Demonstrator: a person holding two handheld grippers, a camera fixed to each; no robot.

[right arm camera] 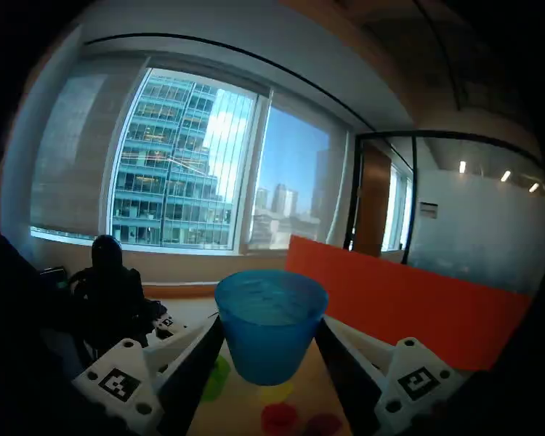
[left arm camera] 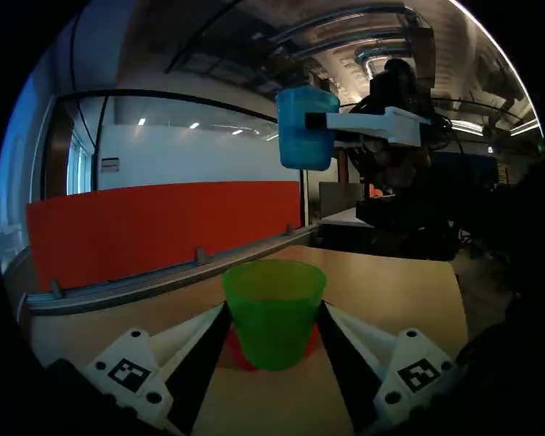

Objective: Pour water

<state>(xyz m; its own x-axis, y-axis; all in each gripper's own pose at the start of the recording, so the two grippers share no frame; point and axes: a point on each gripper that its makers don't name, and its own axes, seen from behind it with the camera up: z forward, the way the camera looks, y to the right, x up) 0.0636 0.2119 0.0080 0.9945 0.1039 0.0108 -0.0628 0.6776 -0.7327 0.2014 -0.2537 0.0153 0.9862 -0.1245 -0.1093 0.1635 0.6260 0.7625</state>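
Blue cup point(left arm camera: 305, 131) held upright, higher than green cup point(left arm camera: 274, 316).

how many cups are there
2. A green plastic cup on a red disc, in the left gripper; a blue plastic cup held aloft in the right gripper. Others could be hidden.

The left gripper point(left arm camera: 272, 327) is sitting low and level, its two fingers pressing on either side of a green cup point(left arm camera: 274, 287). The right gripper point(right arm camera: 271, 345) is clamping a blue cup point(right arm camera: 271, 312) upright between both fingers, and is hanging well above the left one.
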